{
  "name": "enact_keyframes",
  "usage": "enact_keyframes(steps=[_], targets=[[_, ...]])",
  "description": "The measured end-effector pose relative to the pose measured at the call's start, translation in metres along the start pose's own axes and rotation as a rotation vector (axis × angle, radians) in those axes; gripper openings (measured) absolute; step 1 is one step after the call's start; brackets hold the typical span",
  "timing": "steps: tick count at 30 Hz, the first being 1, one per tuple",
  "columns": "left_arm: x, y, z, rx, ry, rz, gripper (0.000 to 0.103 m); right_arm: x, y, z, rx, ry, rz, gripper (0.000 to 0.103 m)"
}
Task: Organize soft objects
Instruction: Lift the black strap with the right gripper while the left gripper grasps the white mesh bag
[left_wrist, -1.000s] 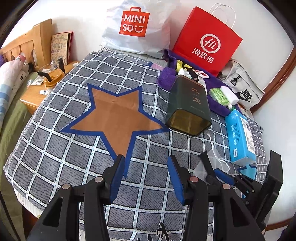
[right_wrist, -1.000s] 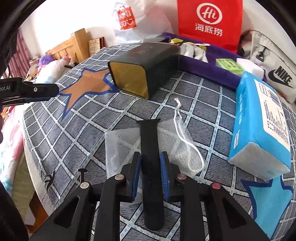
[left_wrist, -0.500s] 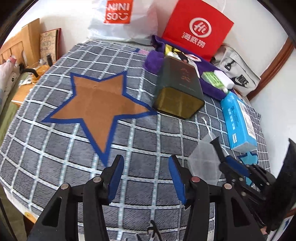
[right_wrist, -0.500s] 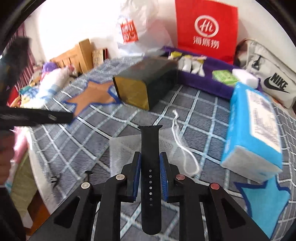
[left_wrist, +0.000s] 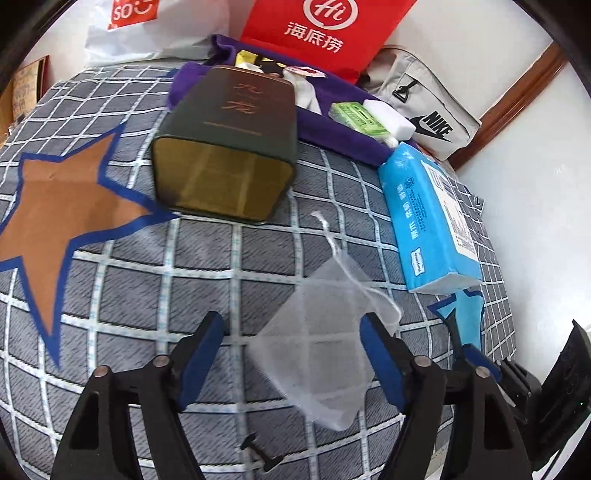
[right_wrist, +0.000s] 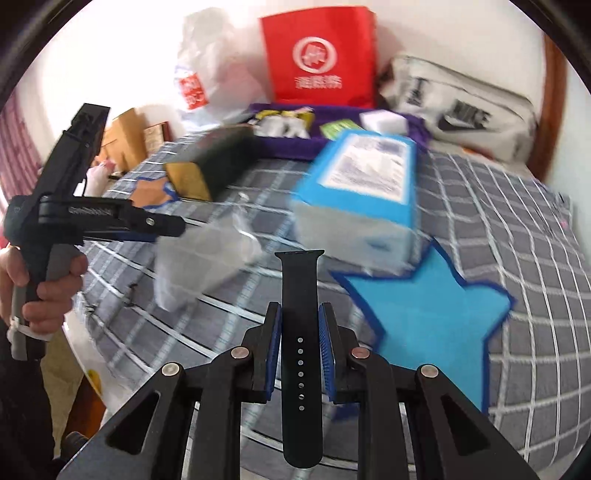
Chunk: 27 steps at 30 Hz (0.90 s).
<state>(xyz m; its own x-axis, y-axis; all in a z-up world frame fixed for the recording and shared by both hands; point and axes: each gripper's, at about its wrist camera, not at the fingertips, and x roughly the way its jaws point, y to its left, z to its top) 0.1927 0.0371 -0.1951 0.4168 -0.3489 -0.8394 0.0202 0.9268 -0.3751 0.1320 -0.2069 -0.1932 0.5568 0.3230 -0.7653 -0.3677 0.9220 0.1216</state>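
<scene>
Sheer white mesh pouch (left_wrist: 325, 343) lies flat on the quilt between the left gripper's (left_wrist: 291, 354) just-widened, empty jaws; limp and light, best pinched at an edge. The rubbery, bendy watch strap (right_wrist: 300, 332) sits clamped mid-length in the right gripper (right_wrist: 300, 332).

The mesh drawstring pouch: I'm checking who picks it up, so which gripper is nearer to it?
Left. The left gripper hangs right over the mesh drawstring pouch, jaws just opened and straddling it without pressing. The right gripper, shut on a black watch strap, is off to the pouch's side.
</scene>
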Motion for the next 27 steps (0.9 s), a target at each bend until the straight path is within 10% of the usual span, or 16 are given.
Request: enact_keyframes(steps=[27], targets=[[0.030, -0.063, -0.029, 0.335, -0.023, 0.261, 0.103, 0.005, -0.030, -0.024, 0.124, 0.002, 0.060, 0.020]])
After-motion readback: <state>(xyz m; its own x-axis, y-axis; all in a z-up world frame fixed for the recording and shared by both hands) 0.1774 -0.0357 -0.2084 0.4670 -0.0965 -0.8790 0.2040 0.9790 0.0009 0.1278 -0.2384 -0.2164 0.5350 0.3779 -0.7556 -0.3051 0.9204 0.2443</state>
